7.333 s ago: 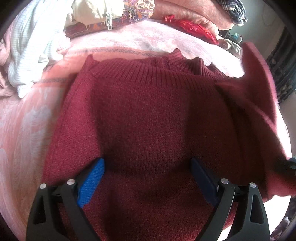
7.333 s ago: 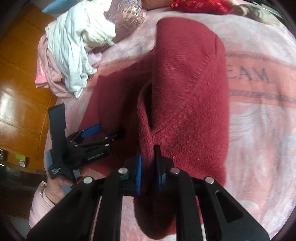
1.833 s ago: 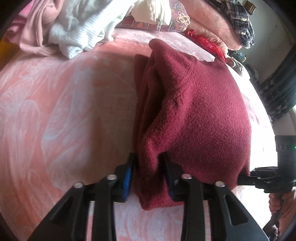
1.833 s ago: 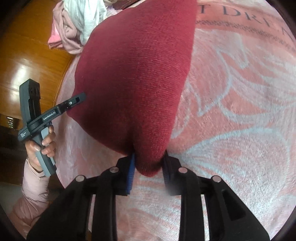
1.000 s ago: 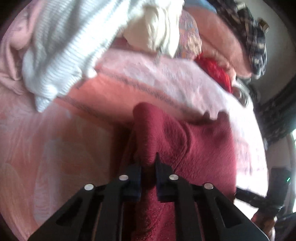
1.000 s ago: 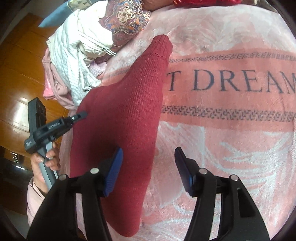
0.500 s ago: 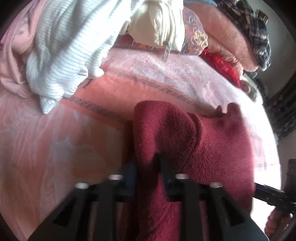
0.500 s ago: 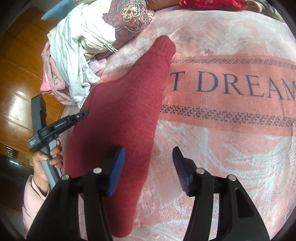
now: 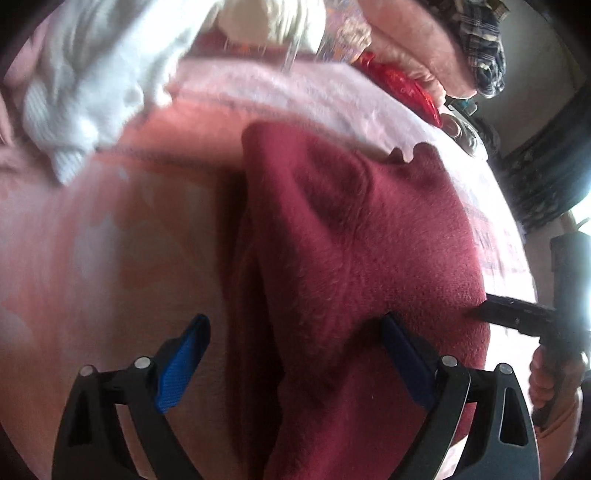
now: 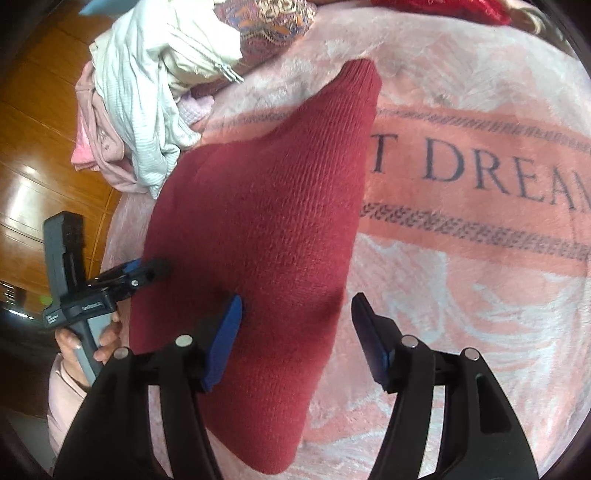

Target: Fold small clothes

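The left tongs (image 9: 291,354) stand wide and are opening, their blue pads (image 9: 183,363) clear of the cloth; the folded edge of the dark red sweater (image 9: 362,258) lies between them, gripped by neither pad. In the right wrist view the same tongs (image 10: 147,271) reach the sweater's left edge from the side, held by the person's left hand (image 10: 86,341) in a pale pink sleeve (image 10: 62,398).

The right tongs (image 10: 295,325) are also apart and opening, with nothing pinched. Their left pad (image 10: 225,336) hangs over the sweater (image 10: 266,229) and the right one over the bare blanket (image 10: 461,295), so the sweater's right edge runs between the 2 pads. In the left wrist view these tongs (image 9: 476,314) show at the sweater's far right edge, with the right hand (image 9: 546,384) on the handle.

The sweater lies folded into a long narrow shape on the pink blanket of the bed, its ribbed end pointing away toward the pillows. The blanket carries dark letters reading "T DREA" beside the sweater.

Past the sweater's far left corner sits a heap of white and pale pink clothes (image 10: 147,92), with a patterned cushion (image 10: 273,22) just beside it. A red cloth (image 9: 406,88) and a plaid cloth (image 9: 476,44) lie at the head of the bed. A wooden floor (image 10: 33,147) shows beyond the bed's left edge.
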The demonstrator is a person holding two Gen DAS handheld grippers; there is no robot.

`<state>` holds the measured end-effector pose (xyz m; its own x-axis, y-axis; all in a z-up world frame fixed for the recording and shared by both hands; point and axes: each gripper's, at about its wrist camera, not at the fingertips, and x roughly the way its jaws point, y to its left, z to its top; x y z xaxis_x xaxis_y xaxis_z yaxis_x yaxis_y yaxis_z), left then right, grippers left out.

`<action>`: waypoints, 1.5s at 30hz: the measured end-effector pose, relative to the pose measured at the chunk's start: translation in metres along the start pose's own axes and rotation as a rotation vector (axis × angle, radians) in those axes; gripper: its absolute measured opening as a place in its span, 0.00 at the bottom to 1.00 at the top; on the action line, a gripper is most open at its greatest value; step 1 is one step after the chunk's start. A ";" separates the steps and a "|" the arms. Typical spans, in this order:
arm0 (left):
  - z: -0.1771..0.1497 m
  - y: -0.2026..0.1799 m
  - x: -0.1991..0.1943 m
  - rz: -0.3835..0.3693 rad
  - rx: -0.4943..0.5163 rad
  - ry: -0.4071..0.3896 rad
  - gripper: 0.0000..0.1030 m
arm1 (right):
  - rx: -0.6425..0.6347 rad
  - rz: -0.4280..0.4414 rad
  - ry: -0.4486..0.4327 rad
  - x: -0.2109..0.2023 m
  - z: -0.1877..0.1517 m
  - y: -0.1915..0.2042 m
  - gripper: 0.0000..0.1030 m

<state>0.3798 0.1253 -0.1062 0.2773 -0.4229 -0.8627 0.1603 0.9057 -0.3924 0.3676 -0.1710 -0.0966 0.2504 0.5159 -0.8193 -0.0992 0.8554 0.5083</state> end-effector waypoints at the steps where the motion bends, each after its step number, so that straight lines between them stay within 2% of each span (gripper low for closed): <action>1: 0.000 0.003 0.004 -0.025 -0.013 0.007 0.91 | 0.006 0.006 0.004 0.003 0.001 -0.001 0.61; 5: 0.003 0.014 0.018 -0.127 -0.080 0.056 0.92 | 0.023 0.036 0.021 0.014 0.003 -0.004 0.65; 9: 0.003 0.012 0.024 -0.140 -0.078 0.089 0.94 | 0.076 0.111 0.042 0.030 0.001 -0.015 0.60; 13: -0.002 0.006 0.025 -0.119 -0.030 0.080 0.97 | 0.082 0.176 0.023 0.025 -0.003 -0.020 0.43; 15: -0.002 0.006 0.024 -0.117 -0.036 0.078 0.96 | 0.062 0.182 0.008 0.017 -0.004 -0.016 0.39; 18: -0.004 0.005 0.019 -0.135 -0.075 0.054 0.78 | 0.003 0.168 -0.017 0.003 -0.008 -0.004 0.36; 19: -0.006 0.000 0.014 -0.132 -0.072 0.033 0.69 | -0.010 0.167 -0.019 -0.003 -0.011 -0.001 0.36; 20: -0.008 -0.004 0.012 -0.125 -0.060 0.023 0.65 | -0.019 0.165 -0.019 -0.008 -0.013 0.001 0.35; 24: -0.025 -0.032 0.001 -0.118 -0.041 -0.013 0.51 | -0.085 0.114 -0.011 -0.043 -0.028 0.002 0.35; 26: -0.038 -0.053 -0.004 -0.164 -0.042 -0.023 0.44 | -0.100 0.086 -0.020 -0.067 -0.038 -0.008 0.35; 28: -0.047 -0.077 -0.005 -0.193 -0.024 -0.030 0.42 | -0.096 0.065 -0.026 -0.088 -0.050 -0.021 0.35; 36: -0.094 -0.198 0.000 -0.241 0.130 -0.023 0.41 | -0.036 0.022 -0.053 -0.173 -0.114 -0.099 0.36; 39: -0.113 -0.221 0.019 -0.225 0.136 0.004 0.41 | 0.008 0.023 -0.025 -0.171 -0.127 -0.133 0.36; 41: -0.125 -0.227 0.037 -0.183 0.137 0.017 0.42 | 0.040 0.020 0.001 -0.159 -0.134 -0.155 0.39; 42: -0.129 -0.226 0.043 -0.166 0.135 0.007 0.45 | 0.077 0.043 0.016 -0.150 -0.139 -0.171 0.39; 44: -0.135 -0.224 0.051 -0.153 0.138 -0.020 0.58 | 0.124 0.104 0.015 -0.143 -0.145 -0.190 0.43; 45: -0.135 -0.223 0.052 -0.150 0.136 -0.028 0.60 | 0.137 0.128 0.014 -0.142 -0.146 -0.194 0.44</action>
<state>0.2306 -0.0944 -0.1070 0.2669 -0.5549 -0.7879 0.3279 0.8211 -0.4672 0.2105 -0.4031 -0.1176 0.2308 0.6219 -0.7483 0.0028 0.7687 0.6396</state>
